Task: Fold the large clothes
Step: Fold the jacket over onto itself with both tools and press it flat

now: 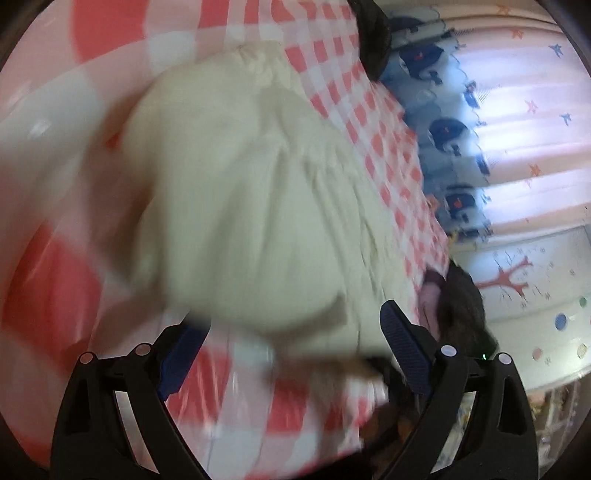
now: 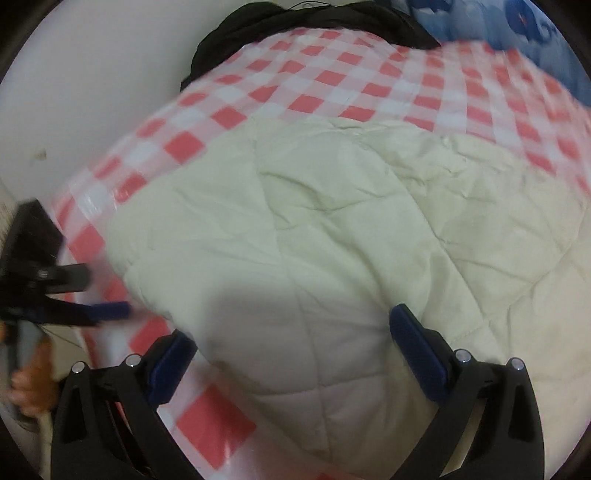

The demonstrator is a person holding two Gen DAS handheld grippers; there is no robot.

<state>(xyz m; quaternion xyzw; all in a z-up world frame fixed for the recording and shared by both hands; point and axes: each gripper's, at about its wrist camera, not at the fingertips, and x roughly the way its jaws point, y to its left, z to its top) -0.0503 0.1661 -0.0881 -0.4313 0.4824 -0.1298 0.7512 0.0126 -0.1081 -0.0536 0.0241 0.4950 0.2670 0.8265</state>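
A cream quilted garment (image 2: 332,236) lies folded on the red-and-white checked cloth (image 2: 332,81). In the left wrist view the garment (image 1: 251,206) is blurred and fills the middle. My left gripper (image 1: 295,325) is open, its blue pads on either side of the garment's near edge, holding nothing. My right gripper (image 2: 291,328) is open and hovers over the garment's near corner. The left gripper (image 2: 110,310) also shows at the left edge of the right wrist view, beside the garment.
A black garment (image 2: 306,22) lies at the far edge of the checked cloth. Blue patterned fabric (image 1: 443,129) and a pink curtain (image 1: 524,122) lie past the cloth's right side. A dark item (image 1: 461,306) sits at that edge. A white wall (image 2: 92,81) is on the left.
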